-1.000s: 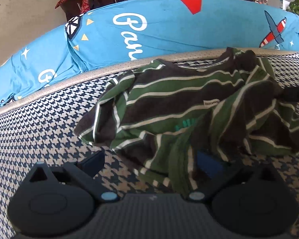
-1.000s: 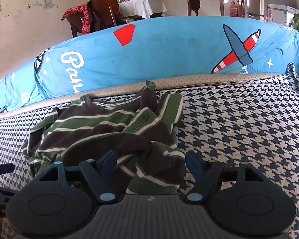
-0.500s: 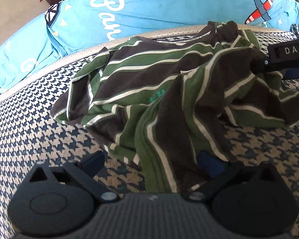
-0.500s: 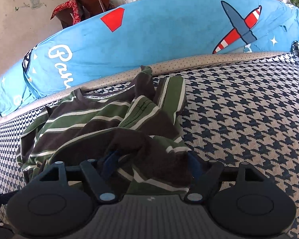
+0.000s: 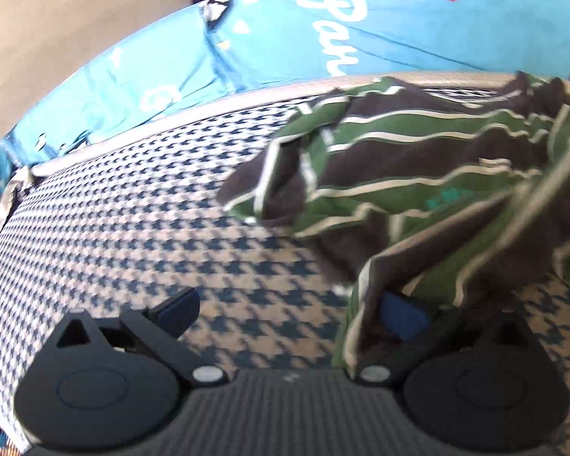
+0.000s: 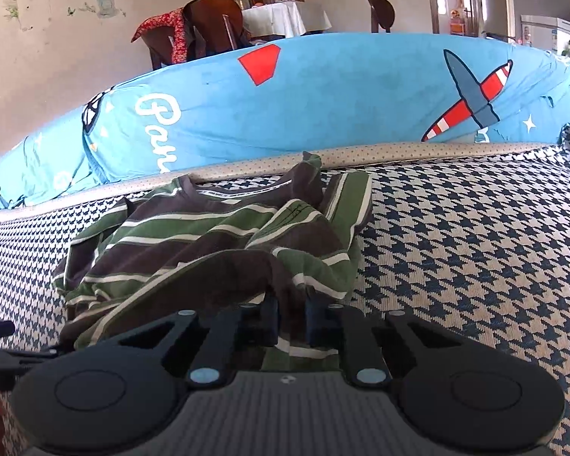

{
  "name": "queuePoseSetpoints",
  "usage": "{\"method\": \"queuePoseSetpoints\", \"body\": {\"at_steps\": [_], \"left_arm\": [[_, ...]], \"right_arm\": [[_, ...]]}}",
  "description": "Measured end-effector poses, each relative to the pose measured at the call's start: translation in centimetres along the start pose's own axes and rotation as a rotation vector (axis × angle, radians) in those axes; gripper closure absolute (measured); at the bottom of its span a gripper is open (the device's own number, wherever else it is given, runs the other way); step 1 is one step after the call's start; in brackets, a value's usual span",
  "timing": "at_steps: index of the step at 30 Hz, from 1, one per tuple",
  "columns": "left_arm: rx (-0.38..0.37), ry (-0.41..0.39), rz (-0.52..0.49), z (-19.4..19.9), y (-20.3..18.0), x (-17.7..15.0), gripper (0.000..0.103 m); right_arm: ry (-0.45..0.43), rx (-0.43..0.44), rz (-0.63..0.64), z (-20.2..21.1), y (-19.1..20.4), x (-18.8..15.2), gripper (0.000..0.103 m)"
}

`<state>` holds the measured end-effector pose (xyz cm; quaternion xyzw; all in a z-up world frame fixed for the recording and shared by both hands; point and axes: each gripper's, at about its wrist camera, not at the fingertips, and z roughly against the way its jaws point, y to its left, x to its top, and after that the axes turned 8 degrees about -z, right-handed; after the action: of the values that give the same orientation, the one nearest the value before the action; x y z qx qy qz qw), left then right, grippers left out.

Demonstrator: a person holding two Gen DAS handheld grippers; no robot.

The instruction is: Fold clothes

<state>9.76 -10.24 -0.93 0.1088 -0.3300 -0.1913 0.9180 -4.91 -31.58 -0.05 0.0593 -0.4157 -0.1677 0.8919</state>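
Clothes here meant one green-and-brown striped shirt (image 6: 216,243), which lay crumpled and unfolded on the houndstooth-covered bed (image 6: 475,250), nearer its far edge than the cameras. Nearest the right camera, the right tool (image 6: 290,321) had its fingers drawn almost together on a bunched brown fold of the shirt's near edge, a pinch that would let that edge be lifted or pulled straight. The left tool (image 5: 288,313) stood wide open; shirt cloth draped over its right finger (image 5: 401,319) while its left finger (image 5: 178,309) hung over bare bedcover, so it looked poised beside the hem with nothing pinched. The left view was blurred, so hem and sleeve could not be told apart there, and the shirt's right part ran out of frame. Beyond the shirt, a blue printed bolster (image 6: 323,106) hid what lay behind the bed, apart from chairs (image 6: 209,26) and a table against the far wall.
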Motion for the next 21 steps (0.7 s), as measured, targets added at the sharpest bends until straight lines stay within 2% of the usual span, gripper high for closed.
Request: {"method": "queuePoseSetpoints", "body": {"at_steps": [3,6,8,13,18,21], "left_arm": [[0.032,0.018,0.056,0.1,2.1,-0.6,0.000],[0.116,0.028,0.096,0.3,3.9,-1.2,0.000],[0.130,0.037,0.137,0.5,5.3,-1.7,0.000],[0.037,0.070,0.200,1.1,7.4,-3.4,0.000],[-0.031,0.052,0.180,2.3,7.0,-5.2,0.000],[-0.044,0.024,0.146,3.0,5.9,-5.8,0.000]], "right_arm": [[0.014,0.016,0.050,1.5,1.1,-1.5,0.089],[0.042,0.038,0.083,2.9,1.7,-3.2,0.089],[0.068,0.053,0.099,3.7,2.0,-4.4,0.089],[0.066,0.075,0.079,5.6,2.1,-6.2,0.087],[-0.004,0.102,-0.011,7.0,1.7,-6.1,0.067],[-0.041,0.110,-0.050,7.0,1.6,-5.7,0.062]]}}
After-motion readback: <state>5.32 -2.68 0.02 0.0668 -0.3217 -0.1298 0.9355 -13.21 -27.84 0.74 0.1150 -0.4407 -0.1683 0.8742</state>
